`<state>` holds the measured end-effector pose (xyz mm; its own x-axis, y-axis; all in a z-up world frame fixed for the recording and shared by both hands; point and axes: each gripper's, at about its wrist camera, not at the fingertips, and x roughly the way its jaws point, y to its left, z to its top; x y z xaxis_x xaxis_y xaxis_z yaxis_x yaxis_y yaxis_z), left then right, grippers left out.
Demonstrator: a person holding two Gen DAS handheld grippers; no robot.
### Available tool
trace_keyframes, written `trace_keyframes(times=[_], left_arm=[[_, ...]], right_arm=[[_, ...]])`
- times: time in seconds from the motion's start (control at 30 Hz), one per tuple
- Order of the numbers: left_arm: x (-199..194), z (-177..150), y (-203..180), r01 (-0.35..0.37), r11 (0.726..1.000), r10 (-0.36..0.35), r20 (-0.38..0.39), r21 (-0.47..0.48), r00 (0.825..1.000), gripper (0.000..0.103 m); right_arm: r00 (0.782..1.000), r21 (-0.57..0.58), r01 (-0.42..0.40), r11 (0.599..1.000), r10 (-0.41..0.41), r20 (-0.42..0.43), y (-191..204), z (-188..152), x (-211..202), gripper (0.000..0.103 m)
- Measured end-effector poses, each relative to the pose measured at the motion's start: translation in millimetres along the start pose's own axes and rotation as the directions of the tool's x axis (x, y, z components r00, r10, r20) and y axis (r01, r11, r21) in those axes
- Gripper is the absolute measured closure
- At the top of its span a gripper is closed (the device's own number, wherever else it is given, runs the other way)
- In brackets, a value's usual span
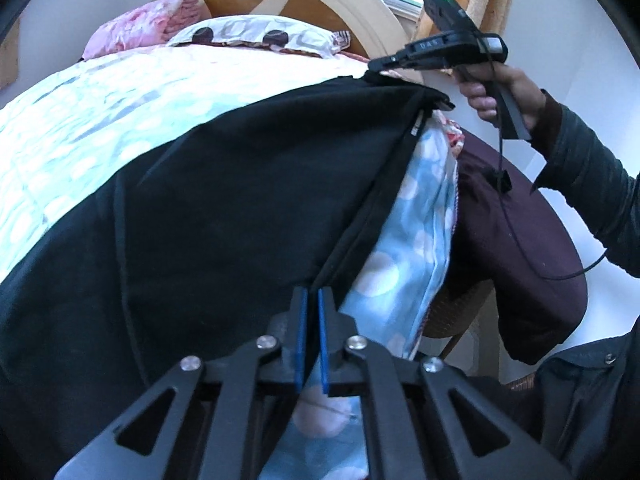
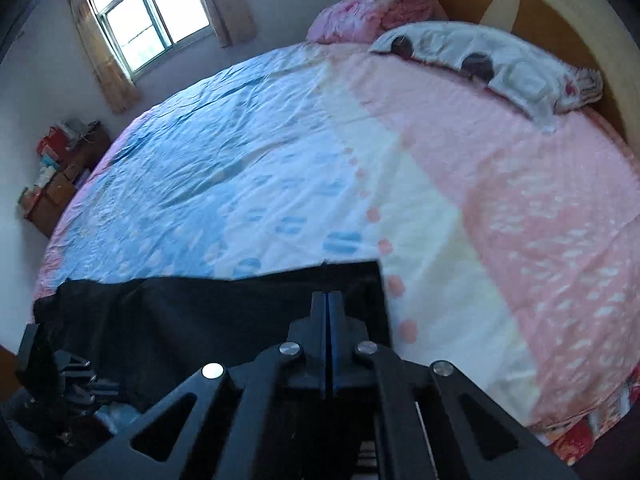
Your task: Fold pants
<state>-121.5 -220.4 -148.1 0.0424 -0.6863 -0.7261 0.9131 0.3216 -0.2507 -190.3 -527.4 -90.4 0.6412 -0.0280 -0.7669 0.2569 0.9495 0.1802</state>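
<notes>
Black pants (image 1: 224, 200) are held stretched above the bed. In the left wrist view my left gripper (image 1: 313, 304) is shut on the pants' near edge, its blue pads pinching the dark seam. The right gripper (image 1: 384, 63) shows at the far corner of the cloth, shut on it, held by a hand. In the right wrist view the right gripper (image 2: 327, 300) has its pads pressed together on the black pants (image 2: 224, 312), whose straight top edge hangs over the bed.
The round bed has a blue, white and pink sheet (image 2: 360, 168), a white pillow (image 2: 492, 64), a pink quilt (image 2: 360, 12) and a wooden headboard (image 2: 560, 12). A dark maroon cushion on a wicker chair (image 1: 520, 240) stands at the bedside. A window (image 2: 148, 12) and a cluttered cabinet (image 2: 60, 168) lie to the left.
</notes>
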Motion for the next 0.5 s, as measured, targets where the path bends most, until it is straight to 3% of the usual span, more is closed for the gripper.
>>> trace_keyframes(times=[0.1,0.2,0.27,0.3,0.4,0.43,0.5], left_arm=[[0.6,-0.8,-0.2,0.009,1.0,-0.009,-0.002,-0.002,1.0,0.098],[1.2,-1.0,-0.4,0.014,1.0,-0.014,0.0,-0.006,1.0,0.098],[-0.3,-0.5,0.2,0.024,1.0,-0.024,0.011,-0.016,1.0,0.098],[-0.4,0.1,-0.7,0.023,1.0,-0.023,0.015,-0.014,1.0,0.098],[-4.8,3.7,-6.5,0.012,1.0,-0.012,0.04,0.009,0.999,0.098],[-5.8,5.3,-7.9,0.006,1.0,-0.007,0.045,0.017,0.999,0.098],[-5.6,10.9,-10.4,0.0,1.0,-0.002,0.048,0.027,0.999,0.096]], right_arm=[[0.999,-0.006,0.033,0.999,-0.033,0.039,-1.7,7.3,-7.5,0.103],[1.0,-0.006,0.015,1.0,-0.015,0.012,-2.9,6.4,-10.3,0.103],[0.999,-0.021,0.048,0.999,-0.048,0.012,0.8,0.4,-13.2,0.101],[0.998,-0.031,0.059,0.998,-0.059,0.003,2.0,-2.2,-12.4,0.096],[0.999,-0.015,0.045,0.999,-0.046,-0.023,-3.5,-9.1,-10.2,0.06],[0.999,-0.008,0.041,0.999,-0.041,-0.013,-5.0,-10.7,-11.9,0.054],[1.0,0.001,0.011,1.0,-0.011,0.006,-6.5,-12.6,-15.9,0.054]])
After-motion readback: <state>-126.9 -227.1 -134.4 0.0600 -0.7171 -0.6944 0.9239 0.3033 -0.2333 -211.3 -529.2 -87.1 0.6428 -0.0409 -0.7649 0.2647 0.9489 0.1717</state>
